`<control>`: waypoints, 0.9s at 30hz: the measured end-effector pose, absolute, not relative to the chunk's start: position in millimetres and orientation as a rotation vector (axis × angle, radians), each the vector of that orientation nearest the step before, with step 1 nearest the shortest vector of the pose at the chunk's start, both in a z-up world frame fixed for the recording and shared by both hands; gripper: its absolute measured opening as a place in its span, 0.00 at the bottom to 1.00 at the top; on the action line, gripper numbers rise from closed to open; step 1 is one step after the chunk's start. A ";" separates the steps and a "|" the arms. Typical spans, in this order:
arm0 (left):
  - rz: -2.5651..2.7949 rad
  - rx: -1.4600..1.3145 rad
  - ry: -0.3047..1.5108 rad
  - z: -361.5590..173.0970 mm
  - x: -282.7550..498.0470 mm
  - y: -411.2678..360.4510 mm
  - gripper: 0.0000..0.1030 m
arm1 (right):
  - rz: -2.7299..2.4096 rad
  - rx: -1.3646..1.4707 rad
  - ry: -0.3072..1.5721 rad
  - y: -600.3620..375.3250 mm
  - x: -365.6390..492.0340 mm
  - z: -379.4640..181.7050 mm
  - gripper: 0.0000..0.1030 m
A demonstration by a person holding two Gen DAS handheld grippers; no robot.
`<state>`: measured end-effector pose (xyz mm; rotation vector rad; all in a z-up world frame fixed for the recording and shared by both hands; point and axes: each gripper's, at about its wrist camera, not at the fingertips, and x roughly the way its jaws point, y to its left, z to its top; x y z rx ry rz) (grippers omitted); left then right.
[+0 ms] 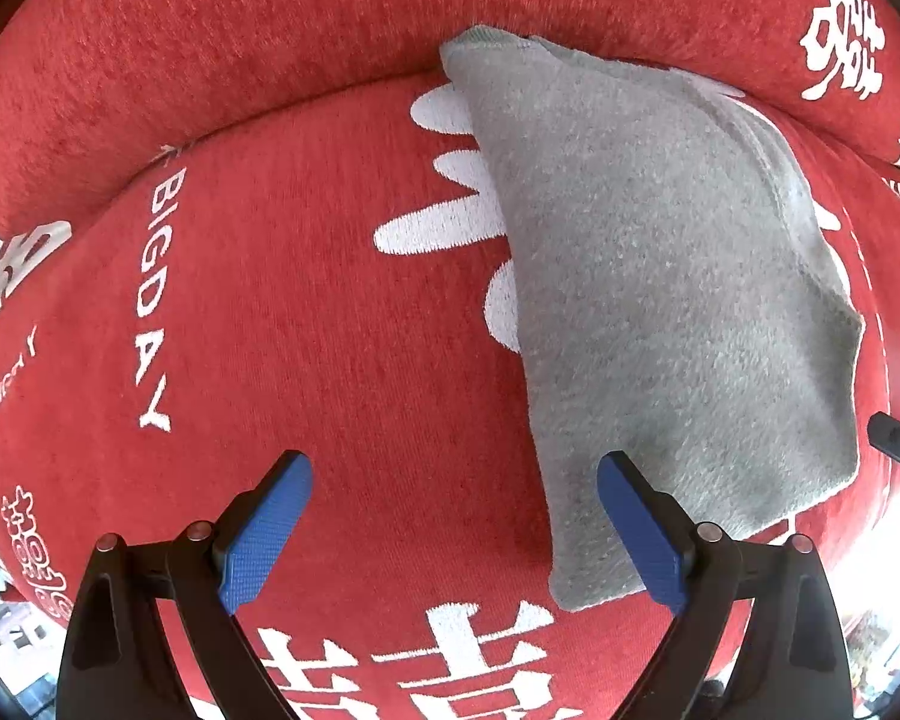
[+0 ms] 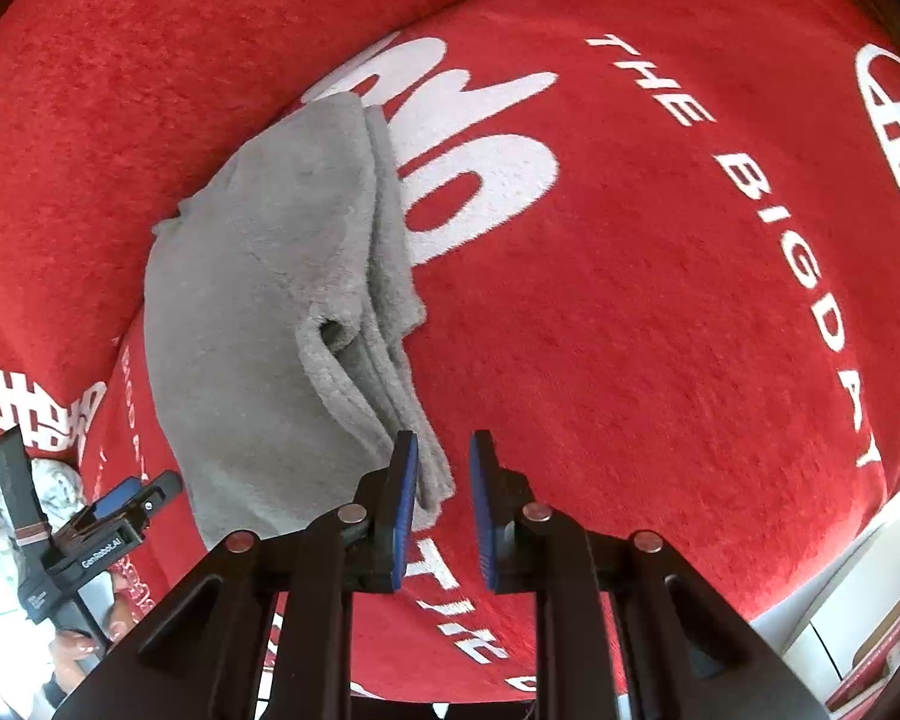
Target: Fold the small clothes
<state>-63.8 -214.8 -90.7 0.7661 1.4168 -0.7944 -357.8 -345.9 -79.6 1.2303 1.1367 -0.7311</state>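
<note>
A grey fleece garment (image 1: pixel 660 300) lies folded on the red cushion (image 1: pixel 330 330), its layered edges stacked along one side. My left gripper (image 1: pixel 455 468) hovers over the garment's near corner, open wide, with nothing between its blue pads (image 1: pixel 270 528). In the right wrist view the garment (image 2: pixel 258 300) lies to the left, and its near corner reaches under the narrow gap of my right gripper (image 2: pixel 444 444). The jaws stand slightly apart and do not press the cloth. The left gripper (image 2: pixel 138 498) shows at the lower left, held by a hand (image 2: pixel 78 642).
The red cushion (image 2: pixel 660 300) carries white lettering and ends in a padded back rest (image 1: pixel 270 30) behind the garment. The right gripper's tip (image 1: pixel 897 444) pokes in at the right edge. A pale patterned cloth (image 2: pixel 54 480) lies off the cushion's left side, with light furniture (image 2: pixel 840 600) to the lower right.
</note>
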 end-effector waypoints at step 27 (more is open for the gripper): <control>-0.757 0.556 1.523 -106.0 -10.0 -256.7 1.00 | -0.487 1.339 1.048 -423.6 -328.7 -110.5 0.76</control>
